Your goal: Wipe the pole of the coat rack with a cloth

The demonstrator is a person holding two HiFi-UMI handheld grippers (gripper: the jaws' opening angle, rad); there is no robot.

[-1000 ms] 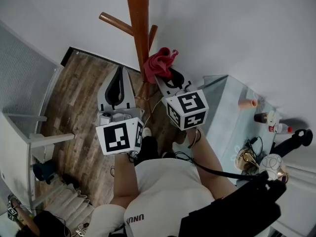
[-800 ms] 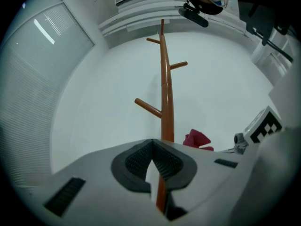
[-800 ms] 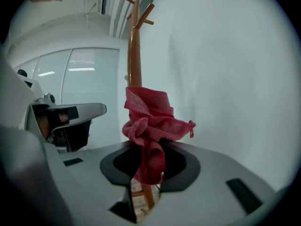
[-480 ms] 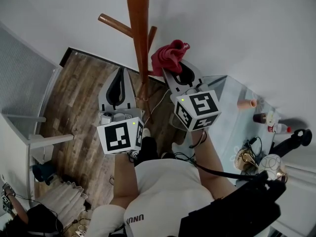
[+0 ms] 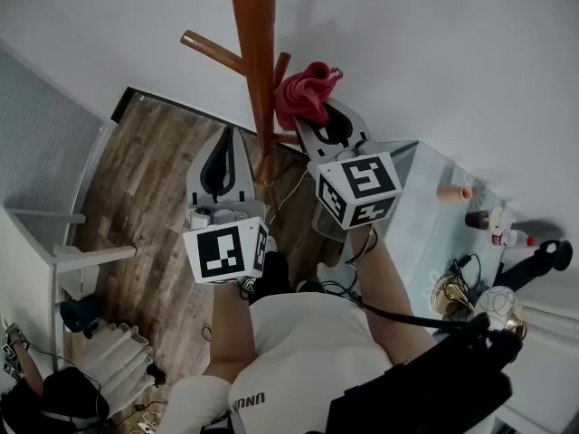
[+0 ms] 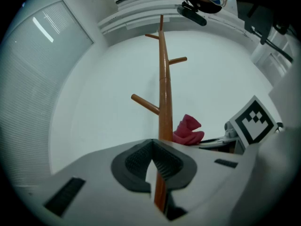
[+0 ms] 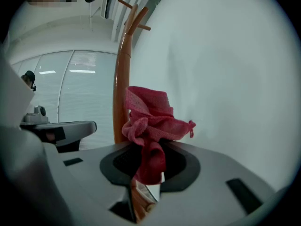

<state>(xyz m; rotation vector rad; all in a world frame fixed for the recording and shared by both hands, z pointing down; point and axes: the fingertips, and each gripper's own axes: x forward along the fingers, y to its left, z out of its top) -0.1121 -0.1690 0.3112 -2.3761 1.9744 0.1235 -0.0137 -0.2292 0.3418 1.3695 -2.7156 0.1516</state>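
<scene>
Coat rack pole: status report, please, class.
Right gripper shut on red cloth, beside pole. Left gripper shut, empty. Peg sticks out above cloth.

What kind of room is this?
Probably an office or workroom, though I can't be sure. A wooden coat rack stands by a plain white wall, there are glass panels with blinds, and a side table holds small bottles.

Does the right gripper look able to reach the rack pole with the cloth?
Probably yes: the right gripper, shut on the red cloth, is close beside the pole, with nothing between them.
</scene>
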